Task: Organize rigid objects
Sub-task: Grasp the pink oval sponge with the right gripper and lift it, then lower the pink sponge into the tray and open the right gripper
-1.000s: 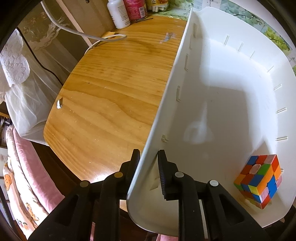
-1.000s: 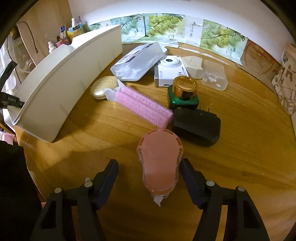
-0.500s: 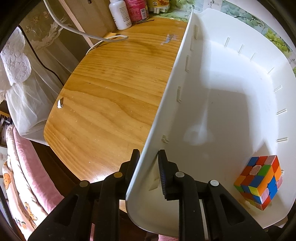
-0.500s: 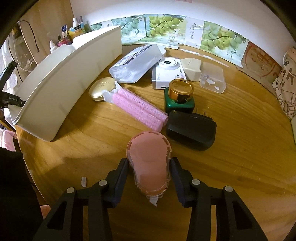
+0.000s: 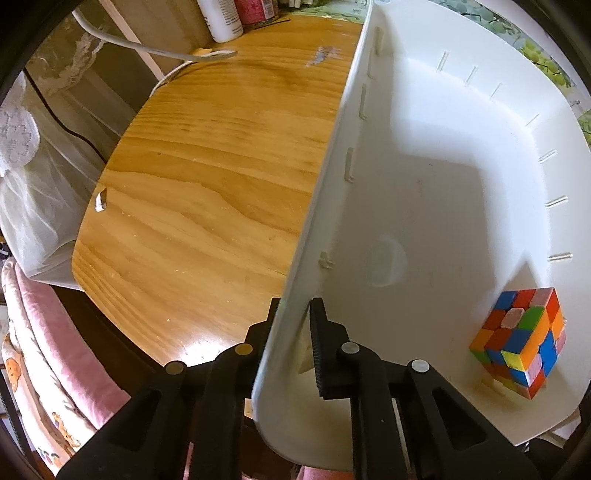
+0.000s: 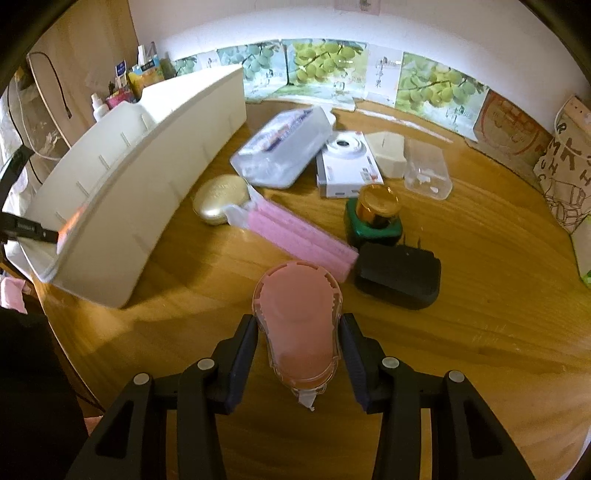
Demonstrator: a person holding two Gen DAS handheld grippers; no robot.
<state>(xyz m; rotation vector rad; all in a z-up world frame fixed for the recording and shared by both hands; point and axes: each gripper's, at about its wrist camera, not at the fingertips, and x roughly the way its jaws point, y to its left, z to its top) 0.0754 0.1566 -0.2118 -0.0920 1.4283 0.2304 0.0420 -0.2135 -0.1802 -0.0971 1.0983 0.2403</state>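
A white plastic bin (image 5: 443,166) stands on the wooden table with a colourful puzzle cube (image 5: 521,339) in its near corner. My left gripper (image 5: 293,314) points down over the bin's near wall. Its jaws are closing with that wall between them, and the pads sit against it. In the right wrist view the bin (image 6: 147,166) lies at the left, with the left gripper (image 6: 33,230) on its end. My right gripper (image 6: 297,325) is shut on a pink tape dispenser (image 6: 299,314), holding it by both sides just above the table.
Beyond the dispenser lie a pink roller brush (image 6: 295,232), a black adapter (image 6: 399,275), a green jar with a gold lid (image 6: 375,214), a gold oval case (image 6: 219,199), a clear box (image 6: 284,147) and a white camera (image 6: 347,166). Bottles (image 5: 221,18) stand at the table's far end.
The right jaws have closed from wide apart onto the pink tape dispenser. The left gripper stays on the bin's wall, its jaws slightly tighter.
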